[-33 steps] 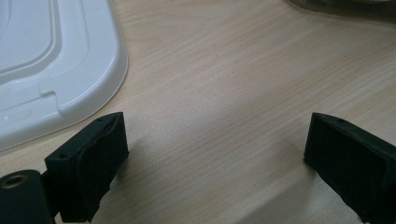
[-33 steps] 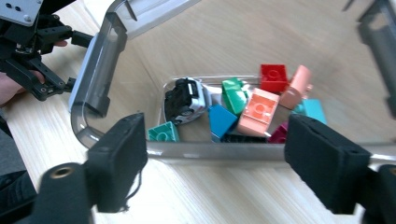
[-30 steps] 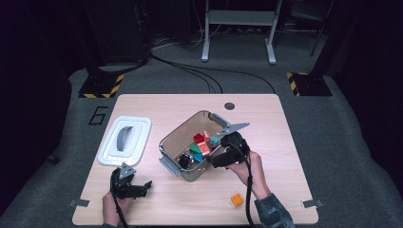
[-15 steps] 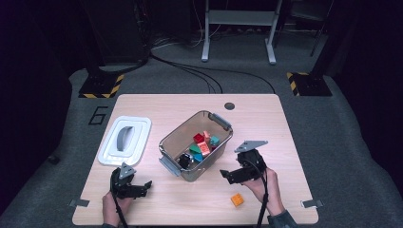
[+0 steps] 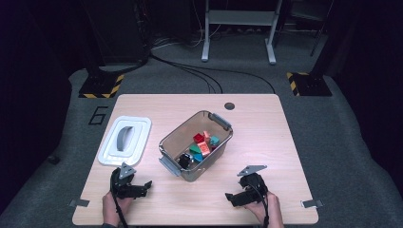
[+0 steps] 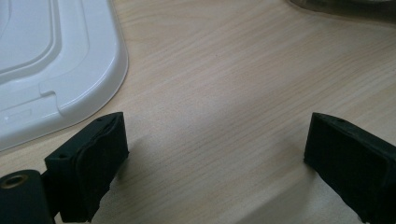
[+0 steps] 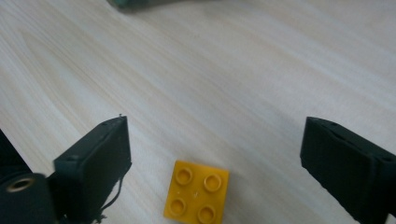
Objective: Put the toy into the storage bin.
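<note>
Since the earlier frames, the right claw [image 5: 234,198] has been carried from over the clear plastic bin with grey handles [image 5: 196,145] down to the near right part of the pale wooden bench [image 5: 266,133]. Its jaws have just been opening and are seen wide apart, with the small square yellow studded brick [image 7: 197,196] lying flat on the bench between them, untouched. The left claw [image 5: 145,186] is kept low at the near left, open and empty, just beside the white plastic lid [image 5: 124,140]. Coloured blocks [image 5: 202,145] are seen inside the bin.
</note>
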The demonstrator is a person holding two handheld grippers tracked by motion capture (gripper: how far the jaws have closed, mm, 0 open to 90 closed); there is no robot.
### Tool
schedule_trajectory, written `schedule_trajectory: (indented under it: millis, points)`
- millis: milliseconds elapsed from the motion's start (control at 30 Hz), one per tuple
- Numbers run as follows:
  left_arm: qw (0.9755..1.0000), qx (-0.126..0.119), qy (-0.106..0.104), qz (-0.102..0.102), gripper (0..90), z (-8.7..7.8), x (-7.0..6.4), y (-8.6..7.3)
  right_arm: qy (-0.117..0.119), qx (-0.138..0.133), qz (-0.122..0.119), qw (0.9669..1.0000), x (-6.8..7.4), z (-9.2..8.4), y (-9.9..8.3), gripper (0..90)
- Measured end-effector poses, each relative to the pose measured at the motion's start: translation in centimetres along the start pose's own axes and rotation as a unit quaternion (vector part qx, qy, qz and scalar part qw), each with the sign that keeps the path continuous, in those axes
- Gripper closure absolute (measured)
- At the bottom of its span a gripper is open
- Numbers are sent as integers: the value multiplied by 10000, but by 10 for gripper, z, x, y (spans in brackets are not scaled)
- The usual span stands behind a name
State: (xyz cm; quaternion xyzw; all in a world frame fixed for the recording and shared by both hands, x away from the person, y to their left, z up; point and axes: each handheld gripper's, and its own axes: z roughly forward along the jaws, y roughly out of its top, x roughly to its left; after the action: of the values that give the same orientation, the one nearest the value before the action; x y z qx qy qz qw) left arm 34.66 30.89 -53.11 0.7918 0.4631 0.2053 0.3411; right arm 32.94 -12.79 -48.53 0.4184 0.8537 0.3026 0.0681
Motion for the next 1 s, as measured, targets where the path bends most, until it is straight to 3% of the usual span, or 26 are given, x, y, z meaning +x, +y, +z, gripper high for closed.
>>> schedule_trajectory:
  millis: [133, 400, 600, 1000]
  points:
    - [10000, -2, 1, -1, 59, 0, 0, 0, 10, 86, 77, 9999, 1, 5, -9, 157]
    - [10000, 3, 4, 3, 59, 0, 0, 0, -57, 150, 193, 9997, 2, 7, -20, 391]
    - [10000, -4, 2, 2, 59, 0, 0, 0, -69, 56, 231, 9997, 0, 4, -24, 548]
    - [10000, -1, 3, 3, 59, 0, 0, 0, -187, -41, 234, 9995, -3, 2, -19, 586]
